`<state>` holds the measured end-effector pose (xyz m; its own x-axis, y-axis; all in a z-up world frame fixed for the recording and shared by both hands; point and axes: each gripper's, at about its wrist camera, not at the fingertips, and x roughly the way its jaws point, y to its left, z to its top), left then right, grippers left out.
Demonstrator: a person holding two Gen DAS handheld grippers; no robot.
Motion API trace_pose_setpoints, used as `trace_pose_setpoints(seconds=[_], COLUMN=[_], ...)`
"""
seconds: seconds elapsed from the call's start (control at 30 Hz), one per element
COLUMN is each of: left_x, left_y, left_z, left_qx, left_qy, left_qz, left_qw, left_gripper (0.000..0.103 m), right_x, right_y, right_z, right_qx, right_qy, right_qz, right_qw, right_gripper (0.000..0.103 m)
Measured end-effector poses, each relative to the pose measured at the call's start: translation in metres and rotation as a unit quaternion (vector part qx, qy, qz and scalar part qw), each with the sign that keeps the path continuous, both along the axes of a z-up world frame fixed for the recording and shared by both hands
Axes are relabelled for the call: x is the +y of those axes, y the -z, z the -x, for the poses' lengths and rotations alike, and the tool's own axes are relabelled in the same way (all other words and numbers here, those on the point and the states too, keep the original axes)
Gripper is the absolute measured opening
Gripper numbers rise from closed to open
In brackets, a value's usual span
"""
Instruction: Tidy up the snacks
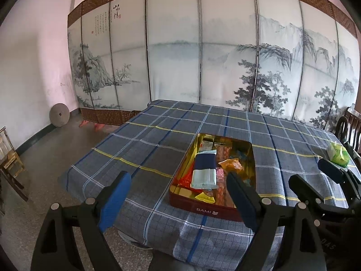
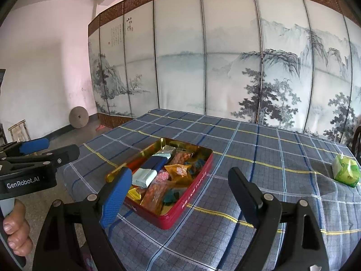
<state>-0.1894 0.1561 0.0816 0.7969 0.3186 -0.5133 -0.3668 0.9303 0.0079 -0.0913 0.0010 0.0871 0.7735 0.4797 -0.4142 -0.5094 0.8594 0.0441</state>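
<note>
A red tin [image 1: 204, 209] with a gold inside holds several wrapped snacks on the checked tablecloth; it also shows in the right wrist view [image 2: 191, 197]. A navy and pale blue packet [image 1: 204, 169] lies on top of the pile [image 2: 150, 169]. A green snack bag [image 1: 337, 154] lies alone at the table's right side [image 2: 346, 170]. My left gripper [image 1: 178, 199] is open and empty above the tin's near end. My right gripper [image 2: 180, 196] is open and empty, just right of the tin. The right gripper also shows in the left wrist view [image 1: 315, 178], and the left one in the right wrist view [image 2: 56, 148].
The table [image 1: 158, 140] has a blue checked cloth with yellow lines. A painted folding screen [image 1: 203, 56] stands behind it. A wooden chair [image 1: 348, 124] is at the far right. A wooden stool [image 1: 9, 158] and a round stone [image 1: 59, 114] sit on the floor at the left.
</note>
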Motion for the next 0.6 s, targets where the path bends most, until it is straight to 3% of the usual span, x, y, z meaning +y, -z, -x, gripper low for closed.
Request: trace_pose_setpoints(seconds=[0.6], left_x=[0.0006], left_y=[0.0079], left_z=[-0.0056], left_qx=[0.010], left_qy=[-0.003], left_qz=[-0.005], left_qw=[0.9999], left_gripper=[0.088], right_x=[-0.0012], right_y=[0.0042], right_z=[-0.0009], right_qx=[0.006], right_qy=[-0.001], right_qz=[0.002], right_qw=[1.000], right_gripper=[0.086])
